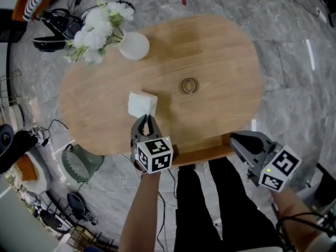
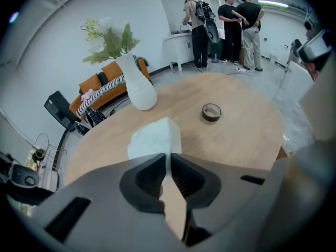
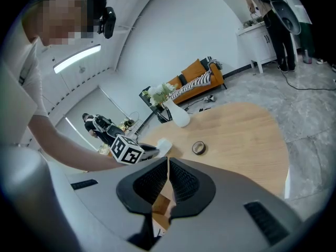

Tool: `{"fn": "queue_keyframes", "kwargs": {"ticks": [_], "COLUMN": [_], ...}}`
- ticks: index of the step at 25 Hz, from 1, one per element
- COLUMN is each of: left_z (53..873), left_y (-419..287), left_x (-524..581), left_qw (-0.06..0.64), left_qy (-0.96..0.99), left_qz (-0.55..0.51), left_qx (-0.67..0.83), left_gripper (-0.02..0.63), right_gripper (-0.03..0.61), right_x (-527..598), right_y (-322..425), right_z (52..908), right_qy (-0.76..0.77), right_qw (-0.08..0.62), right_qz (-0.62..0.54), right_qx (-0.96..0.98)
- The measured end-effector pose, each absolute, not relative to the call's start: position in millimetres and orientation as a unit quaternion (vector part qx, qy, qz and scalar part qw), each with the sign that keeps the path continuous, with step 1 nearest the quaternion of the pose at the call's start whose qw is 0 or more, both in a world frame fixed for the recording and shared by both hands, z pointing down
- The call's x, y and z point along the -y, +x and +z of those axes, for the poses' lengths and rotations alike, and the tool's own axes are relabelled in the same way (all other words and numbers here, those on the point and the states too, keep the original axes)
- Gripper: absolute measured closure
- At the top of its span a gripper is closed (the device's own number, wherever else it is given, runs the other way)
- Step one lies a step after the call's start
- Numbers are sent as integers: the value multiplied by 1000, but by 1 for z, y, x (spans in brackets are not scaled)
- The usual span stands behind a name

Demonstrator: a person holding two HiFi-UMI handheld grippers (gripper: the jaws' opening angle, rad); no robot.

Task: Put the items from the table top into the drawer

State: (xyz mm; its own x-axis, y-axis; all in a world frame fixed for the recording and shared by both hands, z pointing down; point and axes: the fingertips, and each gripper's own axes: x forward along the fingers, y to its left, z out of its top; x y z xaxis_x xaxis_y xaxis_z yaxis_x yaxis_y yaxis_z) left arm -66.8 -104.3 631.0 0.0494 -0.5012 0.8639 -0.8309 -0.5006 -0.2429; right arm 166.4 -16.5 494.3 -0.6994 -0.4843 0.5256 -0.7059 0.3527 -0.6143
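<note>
A white soft block (image 1: 142, 104) lies on the oval wooden table (image 1: 220, 62) near its front edge. My left gripper (image 1: 146, 118) points down at the block's near edge. In the left gripper view the jaws (image 2: 168, 159) are pinched together on a thin lip of the white block (image 2: 155, 139). A dark roll of tape (image 1: 189, 85) lies flat at the table's middle, apart from both grippers. My right gripper (image 1: 232, 139) hovers at the table's front right edge, and its jaws (image 3: 167, 164) are shut with nothing between them.
A white vase (image 1: 134, 45) with white flowers stands at the table's back left. A wooden strip (image 1: 202, 154) juts out under the front edge between the grippers. A green stool (image 1: 79, 163) and cables lie on the floor at the left. People stand far off (image 2: 231, 25).
</note>
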Motion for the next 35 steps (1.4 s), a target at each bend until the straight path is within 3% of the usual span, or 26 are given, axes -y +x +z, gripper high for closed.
{"fn": "queue_keyframes", "kwargs": {"ticks": [35], "left_z": [623], "left_y": [-59], "left_x": [-28], "left_qw": [244], "left_qy": [711], "left_qz": [480], "left_qx": [453], "left_gripper": [578], "right_gripper": [543], "right_x": [-26], "right_y": [128], "right_z": [508], "right_qy": [343], "right_qw": [152], "right_qz": [438], "right_qx": [817]}}
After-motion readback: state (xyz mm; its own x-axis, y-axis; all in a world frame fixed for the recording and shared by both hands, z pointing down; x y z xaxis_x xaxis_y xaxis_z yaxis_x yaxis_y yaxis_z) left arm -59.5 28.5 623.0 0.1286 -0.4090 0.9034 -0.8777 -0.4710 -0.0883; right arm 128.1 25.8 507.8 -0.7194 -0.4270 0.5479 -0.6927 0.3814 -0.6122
